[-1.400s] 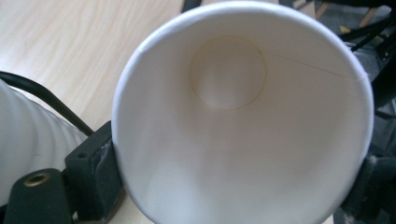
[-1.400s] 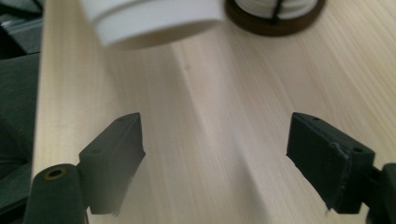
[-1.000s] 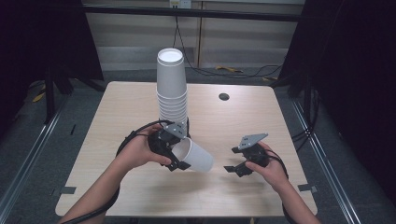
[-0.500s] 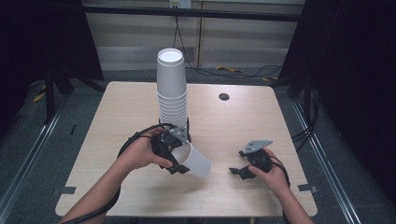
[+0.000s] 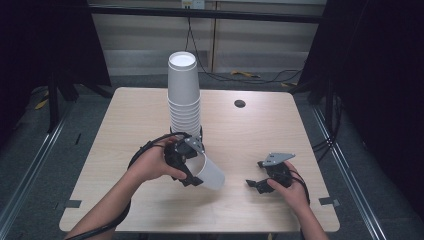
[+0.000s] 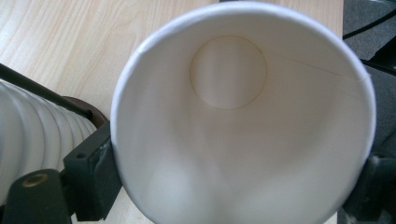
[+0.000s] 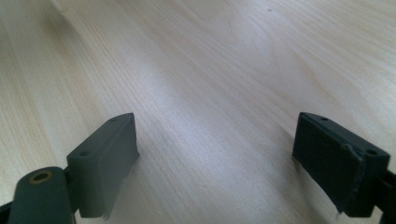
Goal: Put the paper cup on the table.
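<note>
Left claw (image 5: 192,170) is seen in the high view near the front middle of the worktop (image 5: 125,125), carried by the left hand (image 5: 152,165). A single white paper cup (image 5: 210,172) is clamped between its jaws, which press on the rim at either side; the jaws have just been easing apart a little, with the cup between them and the pads on it. The cup is held on its side, low over the wood, mouth toward the claw and base pointing toward the right front. In the left gripper view the cup (image 6: 243,116) is looked into from the mouth: round base visible at the far end, rim pushed slightly out of round, a black pad against it on each side.

A tall stack of cups (image 5: 183,95) stands upright, upside down, just behind the left claw, at the middle of the worktop. Its ribbed rims are seen at the left edge of the left gripper view (image 6: 28,126), close beside the held cup.

Right claw (image 5: 257,183) is seen at the front right, low over the wood and well apart from the cup, carried by the right hand (image 5: 290,192). Its jaws have just been opening and now stand wide, with nothing between them; in the right gripper view bare wood (image 7: 210,93) is seen between the two pads.

A small dark round hole (image 5: 240,103) is noted in the worktop toward the back right.
</note>
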Tool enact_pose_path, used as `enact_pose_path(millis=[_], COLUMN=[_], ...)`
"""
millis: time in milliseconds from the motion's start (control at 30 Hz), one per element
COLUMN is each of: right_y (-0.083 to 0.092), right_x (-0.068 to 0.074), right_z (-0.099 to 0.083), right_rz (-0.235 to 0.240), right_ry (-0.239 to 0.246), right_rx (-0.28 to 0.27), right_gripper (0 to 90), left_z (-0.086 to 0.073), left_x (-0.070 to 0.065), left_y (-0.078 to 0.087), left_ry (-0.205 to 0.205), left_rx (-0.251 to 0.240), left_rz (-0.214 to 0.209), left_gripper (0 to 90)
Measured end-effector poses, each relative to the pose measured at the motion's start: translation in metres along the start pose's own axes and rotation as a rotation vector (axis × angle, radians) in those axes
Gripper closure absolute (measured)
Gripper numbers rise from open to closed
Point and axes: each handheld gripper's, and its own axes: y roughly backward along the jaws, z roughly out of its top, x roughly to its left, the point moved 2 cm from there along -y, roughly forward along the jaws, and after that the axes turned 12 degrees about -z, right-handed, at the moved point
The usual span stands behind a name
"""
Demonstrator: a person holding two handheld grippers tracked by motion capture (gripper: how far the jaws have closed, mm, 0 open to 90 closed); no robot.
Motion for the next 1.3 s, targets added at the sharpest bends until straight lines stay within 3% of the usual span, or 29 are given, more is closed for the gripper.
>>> enact_pose_path(millis=[567,733,933,1300], right_y=[0.000,0.000,0.000,0.000], right_x=[0.000,0.000,0.000,0.000], right_z=[0.000,0.000,0.000,0.000], right_rz=[-0.001,-0.001,-0.001,-0.001], right_ry=[0.000,0.001,0.002,0.002], right_rx=[0.000,-0.001,-0.001,-0.002], right_gripper=[13.3,13.3,13.3,13.5], left_z=[0.013,0.015,0.017,0.021], left_x=[-0.001,0.000,0.003,0.004], left_y=[-0.015,-0.016,-0.017,-0.029], left_ry=[-0.007,-0.003,-0.017,-0.036], left_rx=[0.077,0.062,0.084,0.080], left_rz=[0.004,0.006,0.021,0.005], left_gripper=[10.2,9.5,8.7,7.8])
